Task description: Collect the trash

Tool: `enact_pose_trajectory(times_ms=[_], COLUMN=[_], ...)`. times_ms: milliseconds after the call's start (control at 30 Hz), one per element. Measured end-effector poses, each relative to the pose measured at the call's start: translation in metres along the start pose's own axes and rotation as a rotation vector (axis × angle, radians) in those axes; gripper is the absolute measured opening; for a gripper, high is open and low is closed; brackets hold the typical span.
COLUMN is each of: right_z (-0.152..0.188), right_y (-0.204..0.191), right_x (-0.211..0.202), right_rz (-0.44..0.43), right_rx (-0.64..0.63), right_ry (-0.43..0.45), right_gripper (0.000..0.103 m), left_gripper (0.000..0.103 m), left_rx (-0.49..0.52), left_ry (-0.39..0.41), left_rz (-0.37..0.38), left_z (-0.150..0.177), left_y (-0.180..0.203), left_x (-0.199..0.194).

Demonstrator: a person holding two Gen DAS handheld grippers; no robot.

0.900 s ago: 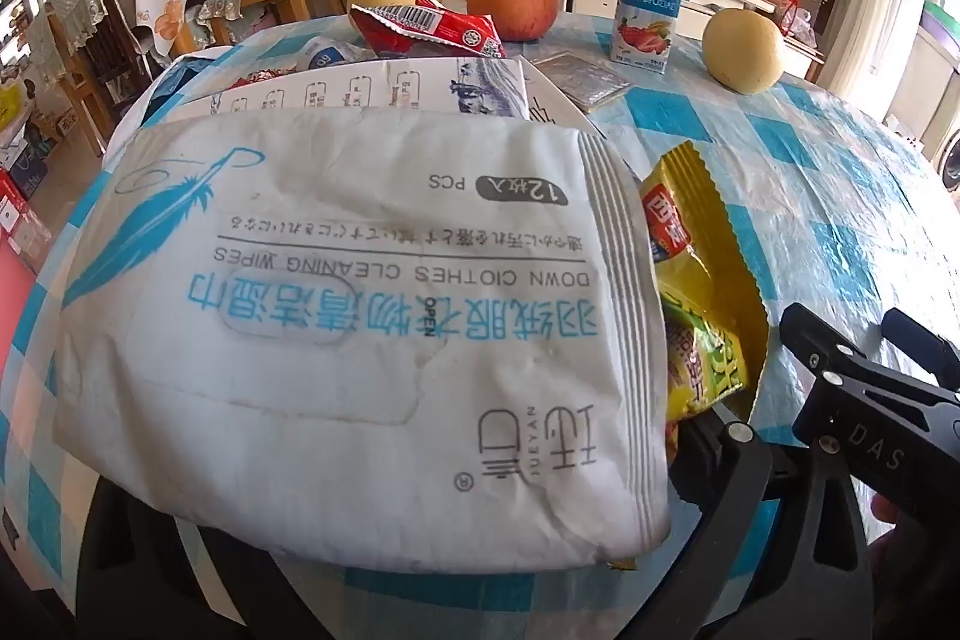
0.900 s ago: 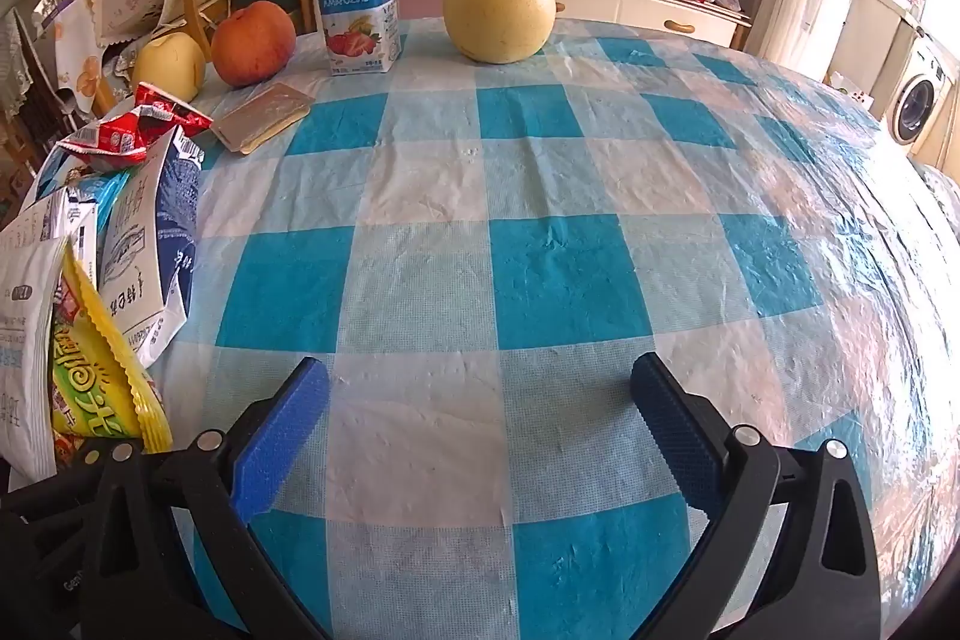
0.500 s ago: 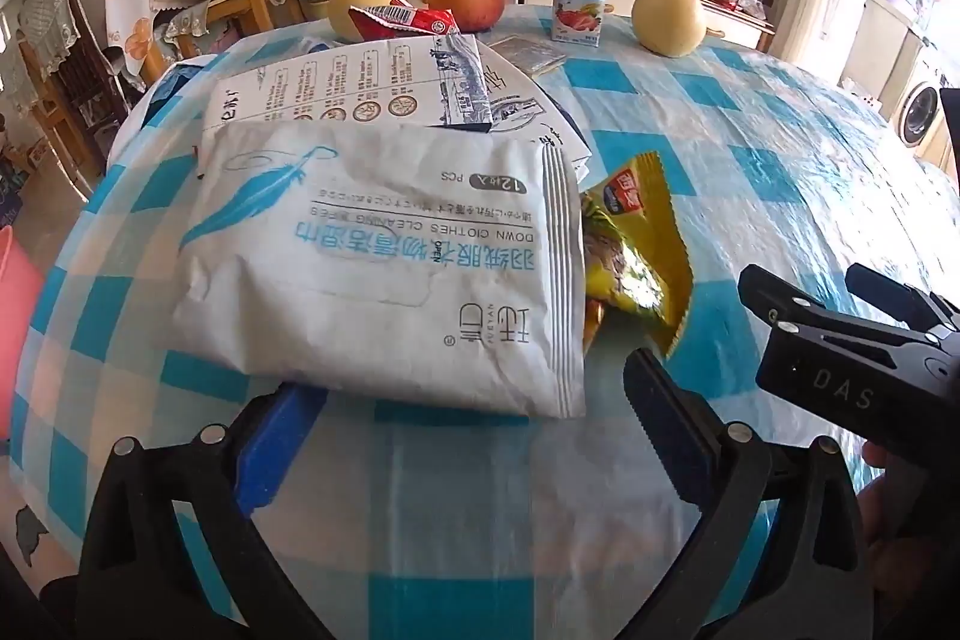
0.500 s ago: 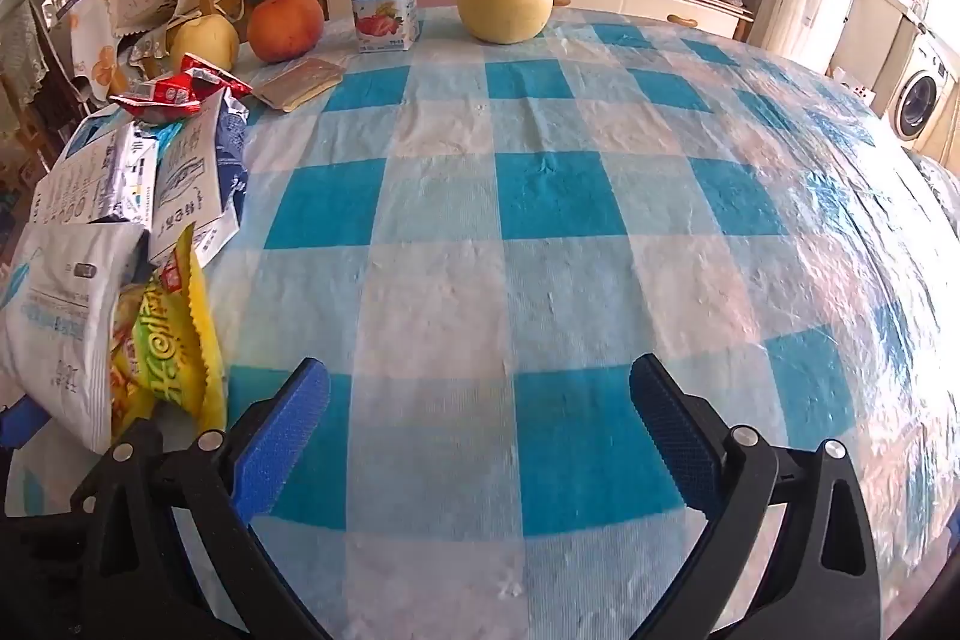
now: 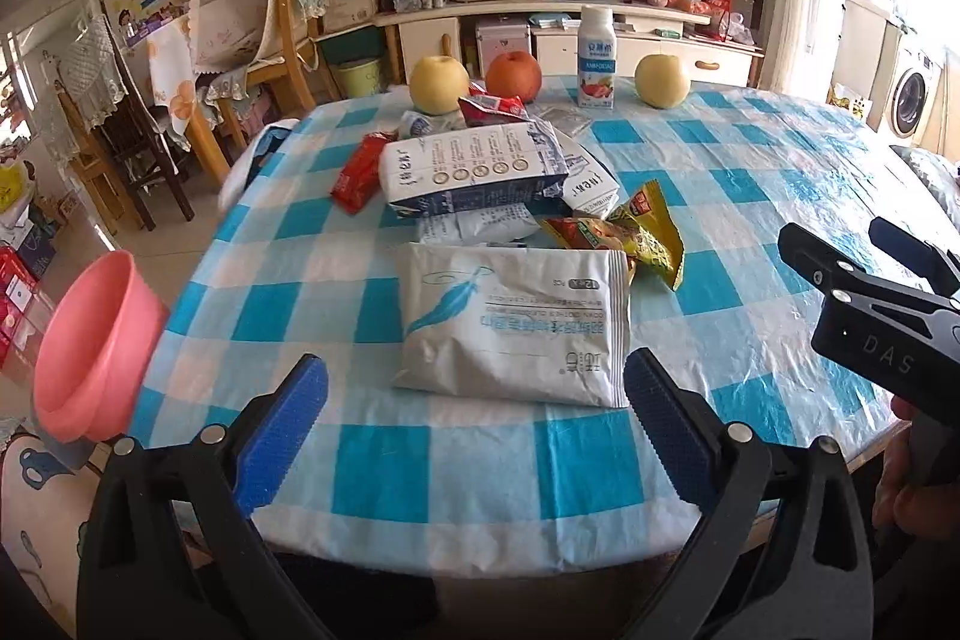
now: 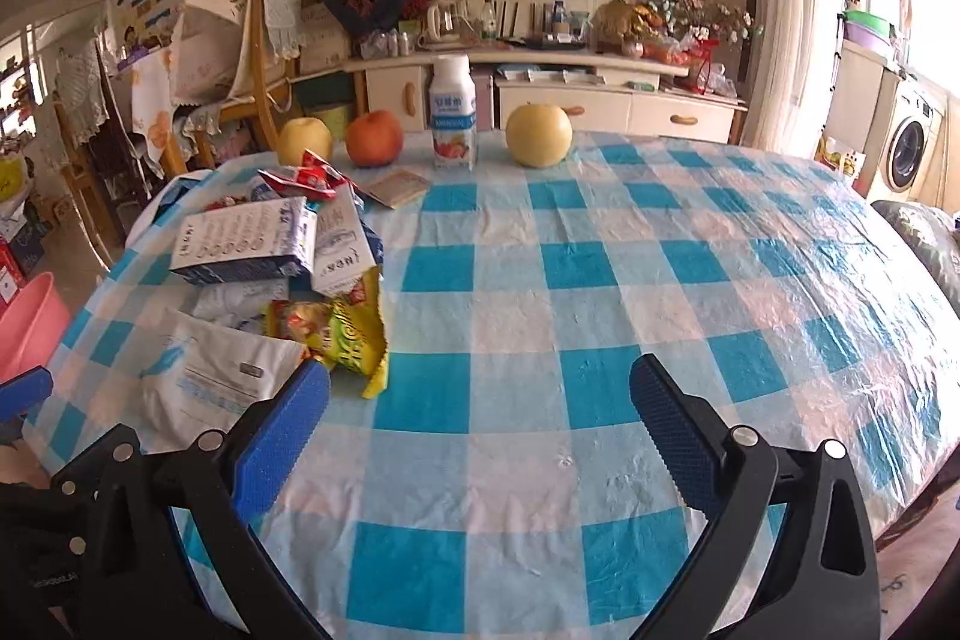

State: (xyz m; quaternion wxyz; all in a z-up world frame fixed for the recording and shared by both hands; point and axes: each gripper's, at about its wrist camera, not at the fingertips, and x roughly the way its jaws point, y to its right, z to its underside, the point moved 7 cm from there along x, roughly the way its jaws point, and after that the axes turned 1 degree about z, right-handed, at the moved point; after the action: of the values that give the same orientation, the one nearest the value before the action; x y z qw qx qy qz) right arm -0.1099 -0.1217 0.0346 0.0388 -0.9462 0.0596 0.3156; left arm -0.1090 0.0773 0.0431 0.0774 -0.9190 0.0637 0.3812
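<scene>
Trash lies heaped on the left half of a round table [image 5: 384, 484] under a blue-and-white checked cloth. Off the table's left edge stands a pink bin [image 5: 96, 346], tilted in the left wrist view. On the table, moving rightward: a red wrapper [image 5: 357, 172] at the heap's far-left edge, then a white and blue carton [image 5: 474, 172] lying on its side, with a second red wrapper [image 5: 492, 109] behind it. Nearer the table's front edge lies a white wipes pack [image 5: 516, 328] with a blue feather print, flat and printed side up. A yellow snack bag [image 5: 636, 238] touches its far right corner.

The left gripper [image 5: 474, 421] hangs just in front of the wipes pack, its blue-padded fingers [image 5: 282, 436] spread wide and touching nothing; the pack lies beyond the tips, roughly between them in line. The right gripper [image 6: 480, 430] hovers over bare cloth to the right of the heap, fingers [image 6: 672, 430] likewise spread wide and empty.

Along the table's far edge stand a yellow apple [image 5: 438, 82], a red apple [image 5: 513, 73], a yoghurt bottle [image 5: 597, 58] and another yellow fruit [image 5: 660, 79].
</scene>
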Motion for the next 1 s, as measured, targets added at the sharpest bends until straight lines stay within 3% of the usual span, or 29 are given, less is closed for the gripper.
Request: enact_pose_trajectory(times_ms=[333,633,1000], right_z=[-0.01,-0.006,-0.001], right_y=[-0.033,-0.049,-0.05], right_x=[-0.065,-0.087,-0.097], right_rz=[0.001,-0.011,-0.02], right_rx=[-0.082,-0.125,-0.141], right_ry=[0.169,0.209,0.231], right_gripper=[0.099,0.099,0.099], left_gripper=[0.1,0.1,0.1], left_rx=[-0.071,-0.12,-0.127], left_ry=[0.104,0.162,0.177], left_rz=[-0.047,-0.08,-0.089], left_z=[-0.005,-0.004,0.0], left_y=[-0.043,-0.068,-0.074], left_x=[-0.051,-0.077,-0.086])
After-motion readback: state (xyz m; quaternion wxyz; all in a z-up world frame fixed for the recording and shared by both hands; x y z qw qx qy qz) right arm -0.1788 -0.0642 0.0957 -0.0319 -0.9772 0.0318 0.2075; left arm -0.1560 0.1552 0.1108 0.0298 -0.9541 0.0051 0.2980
